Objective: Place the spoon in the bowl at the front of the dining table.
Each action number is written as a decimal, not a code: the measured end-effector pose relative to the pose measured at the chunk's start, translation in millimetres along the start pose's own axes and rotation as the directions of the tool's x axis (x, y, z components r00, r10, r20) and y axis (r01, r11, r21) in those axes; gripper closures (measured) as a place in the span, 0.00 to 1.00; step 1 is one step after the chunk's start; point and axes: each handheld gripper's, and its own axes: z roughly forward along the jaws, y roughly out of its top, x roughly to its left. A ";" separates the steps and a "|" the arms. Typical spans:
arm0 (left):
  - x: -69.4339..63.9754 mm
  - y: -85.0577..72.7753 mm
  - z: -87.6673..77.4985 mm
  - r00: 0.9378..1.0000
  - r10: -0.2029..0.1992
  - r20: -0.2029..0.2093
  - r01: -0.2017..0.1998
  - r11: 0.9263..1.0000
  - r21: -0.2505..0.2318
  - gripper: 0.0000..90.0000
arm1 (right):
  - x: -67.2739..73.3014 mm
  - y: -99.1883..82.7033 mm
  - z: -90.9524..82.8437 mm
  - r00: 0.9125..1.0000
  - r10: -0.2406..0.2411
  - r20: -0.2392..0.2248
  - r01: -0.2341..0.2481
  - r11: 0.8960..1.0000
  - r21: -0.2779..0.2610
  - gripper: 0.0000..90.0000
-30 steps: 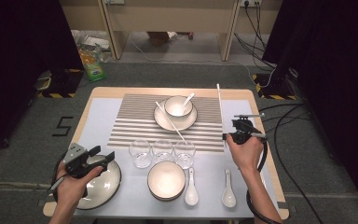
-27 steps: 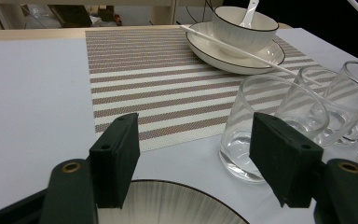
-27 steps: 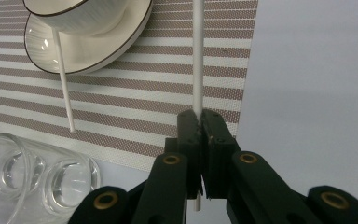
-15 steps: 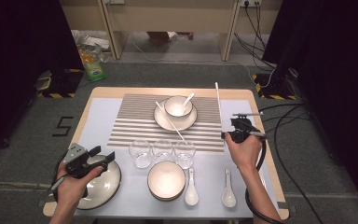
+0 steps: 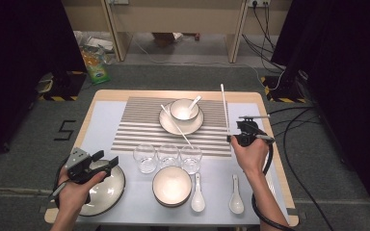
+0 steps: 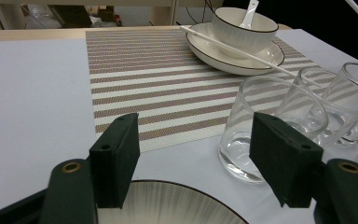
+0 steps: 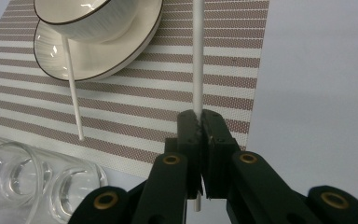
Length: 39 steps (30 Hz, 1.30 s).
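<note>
Jaws of the right gripper point(image 5: 234, 138) clench one white chopstick point(image 5: 224, 108) pointing toward twelve o'clock above the striped mat point(image 5: 139, 126), while the left gripper point(image 5: 107, 161) hangs open over a plate point(image 5: 111, 190) at seven o'clock.

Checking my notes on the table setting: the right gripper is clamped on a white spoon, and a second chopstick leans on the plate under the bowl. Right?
Not quite. The right gripper is clamped on a white chopstick, not a spoon, as the right gripper view shows. The second chopstick does lean on the plate under the bowl.

Three glasses point(image 5: 167, 156) stand in a row near the table's front edge; two spoons point(image 5: 217, 192) lie beside stacked bowls point(image 5: 172, 186); a striped placemat point(image 5: 139, 125) lies toward the far edge.
</note>
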 end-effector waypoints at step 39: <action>0.5 -0.1 -1.1 1.000 0.000 -0.004 0.000 1.000 0.005 0.36 | 6.7 4.6 6.0 1.000 -0.009 -0.007 0.008 1.000 -0.015 0.97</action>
